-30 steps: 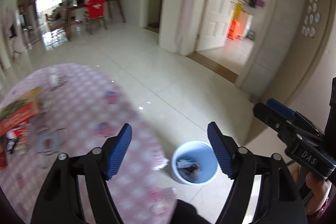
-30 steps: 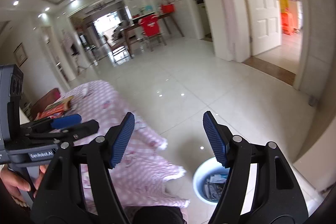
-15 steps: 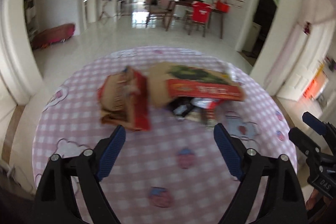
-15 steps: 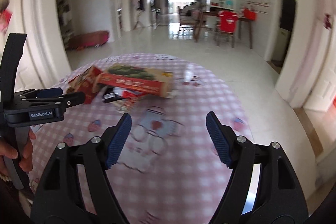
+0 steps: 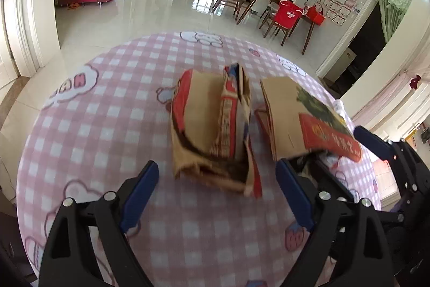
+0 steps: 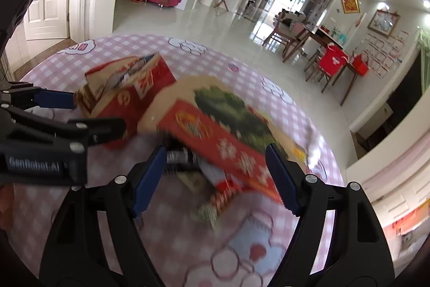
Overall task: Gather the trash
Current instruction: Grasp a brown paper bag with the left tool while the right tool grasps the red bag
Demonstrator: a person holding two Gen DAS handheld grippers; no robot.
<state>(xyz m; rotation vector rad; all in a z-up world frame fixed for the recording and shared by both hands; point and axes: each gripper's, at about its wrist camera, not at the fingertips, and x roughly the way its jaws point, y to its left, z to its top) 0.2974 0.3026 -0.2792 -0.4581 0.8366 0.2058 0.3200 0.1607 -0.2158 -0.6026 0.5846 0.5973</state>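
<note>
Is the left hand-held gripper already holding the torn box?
No, the left hand-held gripper is open, and the torn box lies on the table, untouched by either pad.

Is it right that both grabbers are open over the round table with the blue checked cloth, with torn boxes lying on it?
Nearly. The cloth is pink checked, not blue, as the left wrist view shows. The rest holds: the left grabber and right grabber are open, and torn boxes lie on the round table.
</note>
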